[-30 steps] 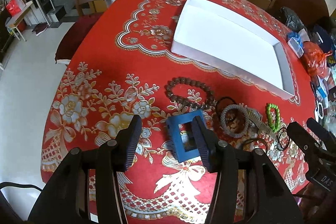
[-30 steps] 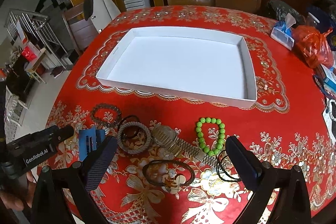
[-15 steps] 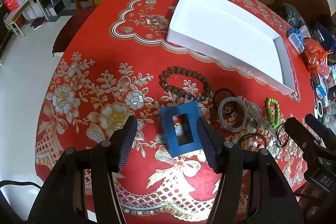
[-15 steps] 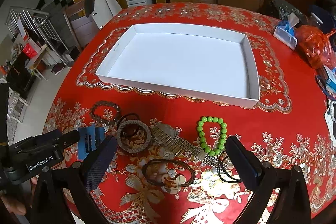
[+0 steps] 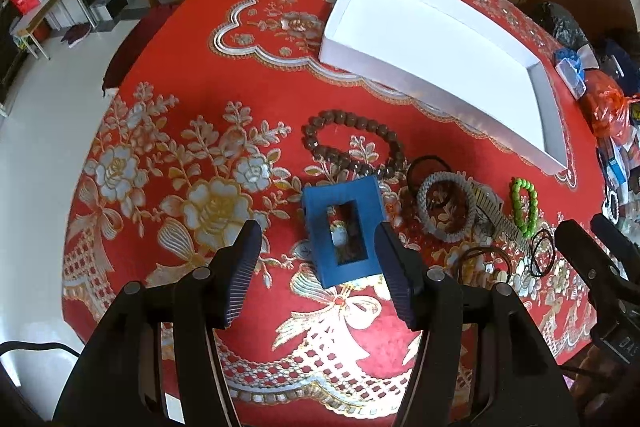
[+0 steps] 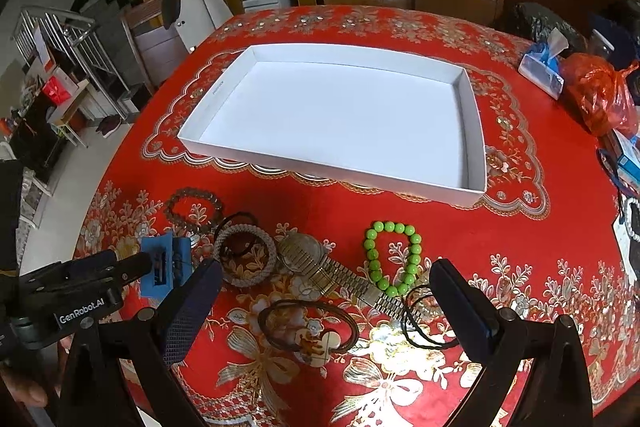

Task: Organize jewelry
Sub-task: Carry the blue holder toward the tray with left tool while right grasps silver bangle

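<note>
Leftmost, your left gripper stands spread wide over the red floral tablecloth, its right finger close against the side of a blue rectangular hair clip; whether they touch cannot be told. That clip is a flat frame with an oblong window through which the cloth's pattern shows, and its left edge is apart from the other finger. Next comes a brown beaded bracelet, an oval of dull round beads lying flat just beyond the clip. Then a grey woven bangle lies over a thin black hair tie, and a gold-toned metal watch stretches its link band diagonally beside them. Nearer you, a brown hair tie carries a small pale charm. A bright green beaded bracelet lies further right, its end touching the watch band. Your right gripper is opened wide above this group, holding nothing. Beyond all items sits a white shallow tray.
</note>
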Available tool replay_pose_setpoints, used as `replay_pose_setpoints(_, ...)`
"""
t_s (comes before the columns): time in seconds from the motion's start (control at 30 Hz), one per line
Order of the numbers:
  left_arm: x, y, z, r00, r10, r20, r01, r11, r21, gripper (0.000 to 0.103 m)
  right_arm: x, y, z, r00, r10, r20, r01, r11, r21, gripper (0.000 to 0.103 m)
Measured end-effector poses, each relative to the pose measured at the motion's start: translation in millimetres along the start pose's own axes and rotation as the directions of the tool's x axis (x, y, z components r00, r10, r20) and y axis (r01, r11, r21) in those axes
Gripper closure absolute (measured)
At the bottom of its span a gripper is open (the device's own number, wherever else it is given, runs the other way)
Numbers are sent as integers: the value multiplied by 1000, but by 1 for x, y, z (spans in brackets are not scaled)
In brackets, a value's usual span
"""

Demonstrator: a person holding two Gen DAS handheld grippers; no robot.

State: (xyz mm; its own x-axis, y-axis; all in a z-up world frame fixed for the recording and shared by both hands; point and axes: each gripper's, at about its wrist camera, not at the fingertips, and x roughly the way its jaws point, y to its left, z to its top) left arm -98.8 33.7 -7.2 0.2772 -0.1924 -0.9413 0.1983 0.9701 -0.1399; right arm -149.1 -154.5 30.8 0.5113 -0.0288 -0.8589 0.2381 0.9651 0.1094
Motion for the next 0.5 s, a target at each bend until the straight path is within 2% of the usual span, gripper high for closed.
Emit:
replay_pose_setpoints(0.17,13,-2,-2,999,-6,-41,5,1000,-21,44,6,-2,-4,999,39,-18,-39,999,-5,0)
replay_pose_setpoints(0.33,20,-12,2,999,18,-37,-17,1000,4,43,10,5,-6,998,51,-21,-52,997,-61,0)
replay_pose_setpoints(0.47,22,-18,7,999,29,-37,-28,999,22,43,18,6,0,998,53,-42,-57,994,-91,9)
replay_pose_setpoints(0.5,21,-16,8,999,14,-42,-13,1000,10,43,19,5,1,998,53,-47,-57,994,-92,10)
